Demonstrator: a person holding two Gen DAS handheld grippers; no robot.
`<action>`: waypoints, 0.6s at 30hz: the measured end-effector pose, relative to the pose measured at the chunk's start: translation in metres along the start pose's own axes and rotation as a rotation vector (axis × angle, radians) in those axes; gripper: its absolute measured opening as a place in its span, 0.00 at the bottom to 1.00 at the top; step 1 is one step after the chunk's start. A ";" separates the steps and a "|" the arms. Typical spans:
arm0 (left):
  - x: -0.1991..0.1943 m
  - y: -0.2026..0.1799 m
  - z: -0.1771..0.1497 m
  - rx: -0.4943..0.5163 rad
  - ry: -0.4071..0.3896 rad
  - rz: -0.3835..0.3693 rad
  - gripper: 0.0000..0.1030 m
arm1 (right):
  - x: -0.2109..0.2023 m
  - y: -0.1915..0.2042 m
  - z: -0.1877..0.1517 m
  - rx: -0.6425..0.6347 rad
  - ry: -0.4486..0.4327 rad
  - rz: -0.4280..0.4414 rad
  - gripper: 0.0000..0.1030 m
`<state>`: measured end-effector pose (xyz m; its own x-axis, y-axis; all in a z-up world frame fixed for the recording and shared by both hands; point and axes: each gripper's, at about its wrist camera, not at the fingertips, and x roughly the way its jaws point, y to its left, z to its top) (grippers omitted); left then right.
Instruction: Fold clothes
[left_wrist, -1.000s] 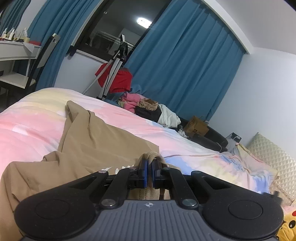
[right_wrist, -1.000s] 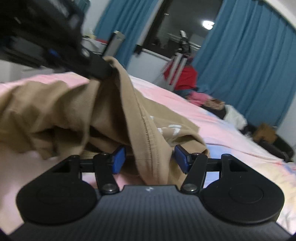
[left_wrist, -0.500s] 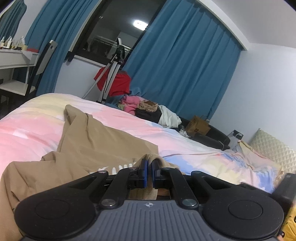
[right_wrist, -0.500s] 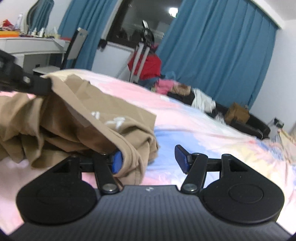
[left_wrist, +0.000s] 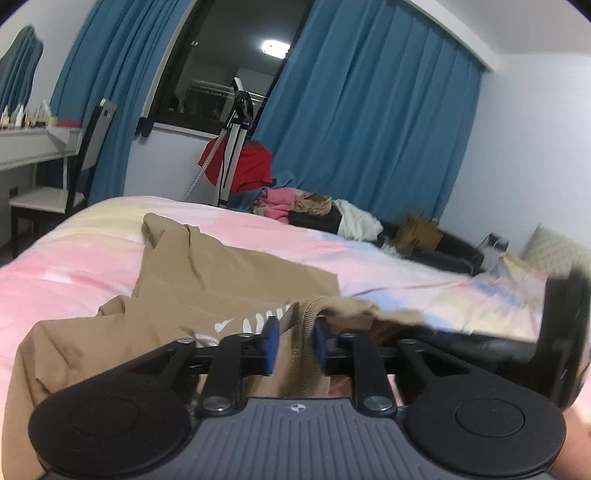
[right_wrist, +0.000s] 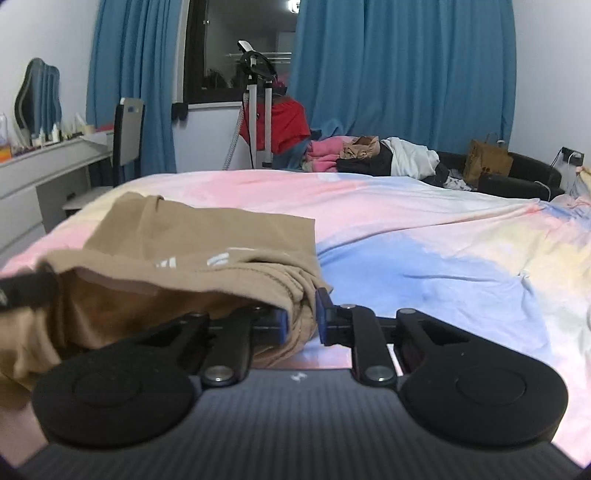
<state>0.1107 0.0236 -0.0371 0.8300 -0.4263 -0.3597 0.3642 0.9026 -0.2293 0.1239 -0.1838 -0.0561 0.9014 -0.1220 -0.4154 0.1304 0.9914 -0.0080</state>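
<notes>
A tan garment (left_wrist: 229, 273) with white lettering lies crumpled on the pastel bedspread (left_wrist: 74, 266). My left gripper (left_wrist: 295, 343) is at its ribbed collar. Its jaws are opening, and the collar band still stands between the blue pads (left_wrist: 272, 343), which no longer pinch it. In the right wrist view the same garment (right_wrist: 207, 236) spreads to the left. My right gripper (right_wrist: 301, 321) is closing, with a bunched edge of the cloth filling the gap between its pads. The right gripper's body shows blurred at the right edge of the left wrist view.
A heap of pink, black and white clothes (right_wrist: 369, 155) lies at the bed's far edge beside a stand draped in red (right_wrist: 258, 110). A chair (left_wrist: 88, 147) and white desk (left_wrist: 29, 147) are at the left. A paper bag (right_wrist: 487, 158) stands at the back right.
The left jaws, earlier shut tight on the collar, have parted. The right jaws have closed from wide open onto the garment's edge. The right gripper has rolled level and moved right.
</notes>
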 end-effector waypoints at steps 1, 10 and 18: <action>0.000 -0.004 -0.003 0.029 0.004 0.011 0.40 | -0.001 -0.002 0.001 0.011 0.002 0.012 0.16; 0.015 -0.049 -0.053 0.336 -0.004 0.153 0.71 | -0.005 -0.017 0.013 0.142 0.015 0.120 0.14; 0.060 -0.078 -0.082 0.474 -0.018 0.400 0.74 | -0.006 -0.033 0.015 0.247 0.010 0.165 0.14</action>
<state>0.0971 -0.0776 -0.1151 0.9465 -0.0522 -0.3186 0.1682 0.9221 0.3485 0.1203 -0.2163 -0.0394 0.9147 0.0416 -0.4019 0.0803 0.9561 0.2817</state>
